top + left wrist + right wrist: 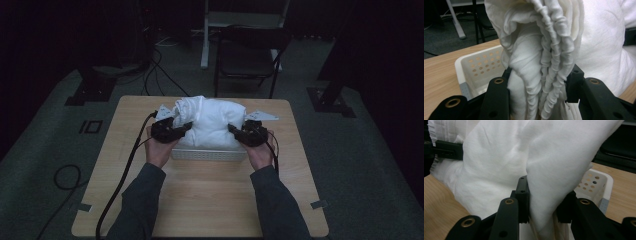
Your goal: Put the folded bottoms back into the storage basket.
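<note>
Two grippers on one bundle: the left gripper (186, 127) has its fingers (499, 97) clamped on a gathered, pleated edge of the bunched white cloth (210, 121), and the right gripper (233, 129) has its fingers (522, 195) pinched shut on a smooth fold at the opposite side. The cloth hangs as a rounded heap between them, right over the white perforated plastic basket (209, 154) that sits mid-way across the light wooden table (210, 200). Whether its underside touches the basket, I can't tell. Both forearms in grey sleeves (142, 200) come in from below.
</note>
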`<state>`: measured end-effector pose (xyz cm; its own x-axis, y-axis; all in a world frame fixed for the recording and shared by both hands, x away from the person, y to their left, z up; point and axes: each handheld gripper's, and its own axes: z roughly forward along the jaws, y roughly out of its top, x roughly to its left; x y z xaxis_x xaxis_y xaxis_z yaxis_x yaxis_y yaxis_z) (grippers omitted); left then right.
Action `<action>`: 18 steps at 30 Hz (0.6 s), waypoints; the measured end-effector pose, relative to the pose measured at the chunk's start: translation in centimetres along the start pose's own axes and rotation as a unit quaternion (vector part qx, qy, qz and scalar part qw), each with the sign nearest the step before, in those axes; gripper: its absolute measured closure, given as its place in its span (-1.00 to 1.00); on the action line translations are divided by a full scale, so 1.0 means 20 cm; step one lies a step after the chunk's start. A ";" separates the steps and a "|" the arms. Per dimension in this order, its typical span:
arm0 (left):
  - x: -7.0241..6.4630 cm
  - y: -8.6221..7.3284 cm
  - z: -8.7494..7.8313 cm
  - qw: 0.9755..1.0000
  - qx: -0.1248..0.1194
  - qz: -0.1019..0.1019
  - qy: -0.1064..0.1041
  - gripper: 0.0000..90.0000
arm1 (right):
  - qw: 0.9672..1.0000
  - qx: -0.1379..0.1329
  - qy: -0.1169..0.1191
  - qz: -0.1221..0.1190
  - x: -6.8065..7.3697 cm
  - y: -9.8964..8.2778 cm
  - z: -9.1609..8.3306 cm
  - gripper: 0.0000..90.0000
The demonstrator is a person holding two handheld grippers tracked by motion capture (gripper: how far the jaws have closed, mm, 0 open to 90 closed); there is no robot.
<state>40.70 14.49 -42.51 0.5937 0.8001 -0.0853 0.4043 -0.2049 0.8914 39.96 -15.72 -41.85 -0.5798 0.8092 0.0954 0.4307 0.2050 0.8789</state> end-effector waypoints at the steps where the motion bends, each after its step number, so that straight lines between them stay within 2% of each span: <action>1: 0.00 0.00 0.00 1.000 0.000 0.000 0.001 0.29 | 1.000 0.000 0.000 0.001 0.00 0.00 0.00 0.54; 18: 0.04 -0.03 0.08 1.000 0.009 -0.024 0.015 0.30 | 1.000 0.004 -0.009 0.014 -0.02 0.00 0.09 0.54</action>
<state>42.13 14.41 -43.74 0.5521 0.8258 -0.1146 0.4449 -0.1756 0.8782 41.31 -15.02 -42.74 -0.5547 0.8245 0.1116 0.4527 0.1865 0.8719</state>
